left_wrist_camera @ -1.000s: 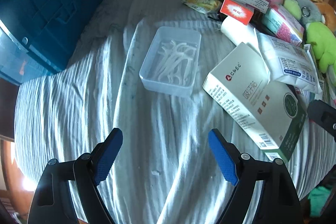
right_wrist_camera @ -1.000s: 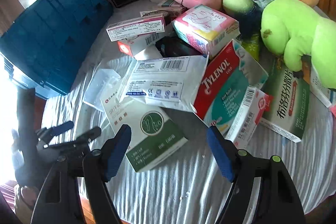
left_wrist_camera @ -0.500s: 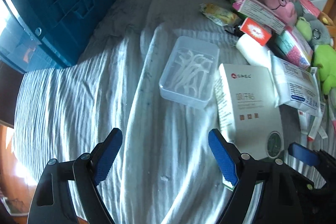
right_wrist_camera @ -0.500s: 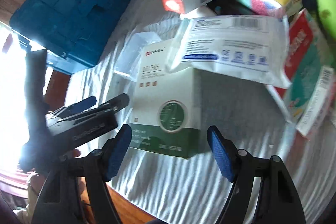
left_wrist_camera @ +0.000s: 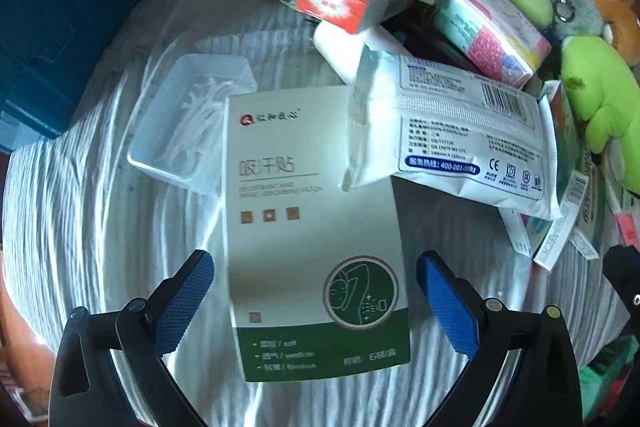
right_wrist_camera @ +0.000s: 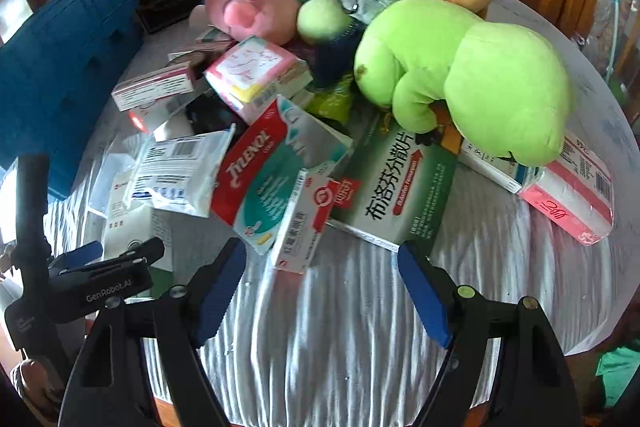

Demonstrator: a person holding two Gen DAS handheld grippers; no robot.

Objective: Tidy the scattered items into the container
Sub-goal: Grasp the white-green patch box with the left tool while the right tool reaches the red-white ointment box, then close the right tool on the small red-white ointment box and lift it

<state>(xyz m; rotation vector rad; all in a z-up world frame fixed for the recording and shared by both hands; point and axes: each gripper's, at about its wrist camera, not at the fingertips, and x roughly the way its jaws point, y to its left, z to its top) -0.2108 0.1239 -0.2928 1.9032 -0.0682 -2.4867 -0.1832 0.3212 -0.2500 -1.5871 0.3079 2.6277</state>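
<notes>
left tongs (left_wrist_camera: 314,303): blue pads wide apart, nothing clamped; near end of the white-and-green box sits between them, neither pad touching it as far as I can tell
white-and-green box (left_wrist_camera: 308,227): lies flat on the striped cloth of the surface (left_wrist_camera: 80,235), green band nearest the tongs, far end tucked under the white pouch
step: judged as approach for a pick of this box with the left tongs, grasp not yet made
next move: likely close the pads on the box's long sides, then lift it out from under the pouch; box looks almost as wide as the gap, so centring matters
clear tray (left_wrist_camera: 192,123): ahead-left of the left tongs, touching the box's left edge, white floss picks inside
white pouch (left_wrist_camera: 452,139): ahead-right, overlapping the box's far right corner
blue container (left_wrist_camera: 60,7): far left beyond the tray, apparently the target bin
right tongs (right_wrist_camera: 320,291): pads apart, empty, over bare cloth
red Tylenol box (right_wrist_camera: 272,175): just ahead of the right tongs, in the box pile
green plush (right_wrist_camera: 472,79): farther ahead-right, on top of the boxes
</notes>
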